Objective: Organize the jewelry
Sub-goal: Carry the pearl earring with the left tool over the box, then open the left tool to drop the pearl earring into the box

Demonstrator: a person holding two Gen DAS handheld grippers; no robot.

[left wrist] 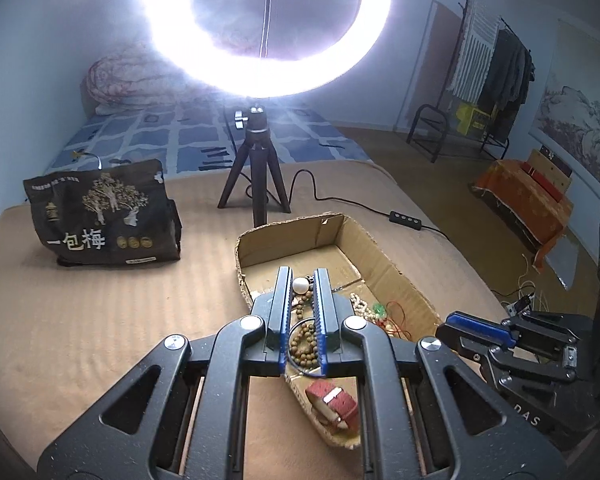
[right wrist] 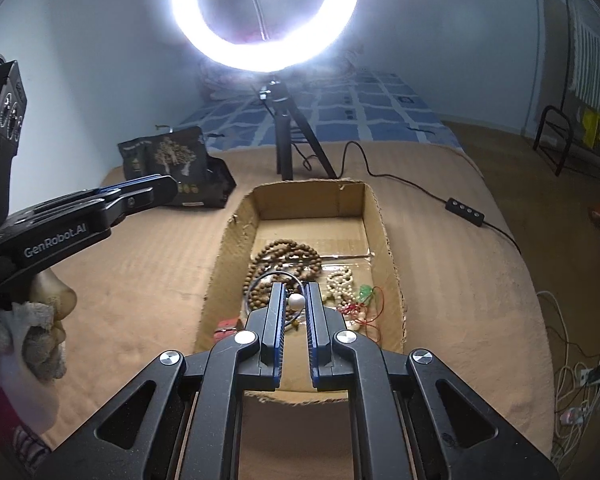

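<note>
White pearl bead point(right wrist: 296, 302) sits in the cardboard box point(right wrist: 384, 216) on the bed, dead between the right gripper point(right wrist: 294, 300)'s slightly parted fingers, while the left gripper point(left wrist: 302, 280), also narrowly open, hovers over the wooden beads point(left wrist: 304, 344).

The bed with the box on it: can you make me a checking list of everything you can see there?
Surface: tan blanket over the bed.
Job's things: cardboard box holding brown bead strands, cream beads, a white ball, a red strap.
Clutter: dark snack bag.
Grippers: left gripper and right gripper both slightly open over the box, gripping nothing.
Cables: black cord with inline switch; white wires on the floor.
Surroundings: ring light on a tripod, clothes rack.
</note>
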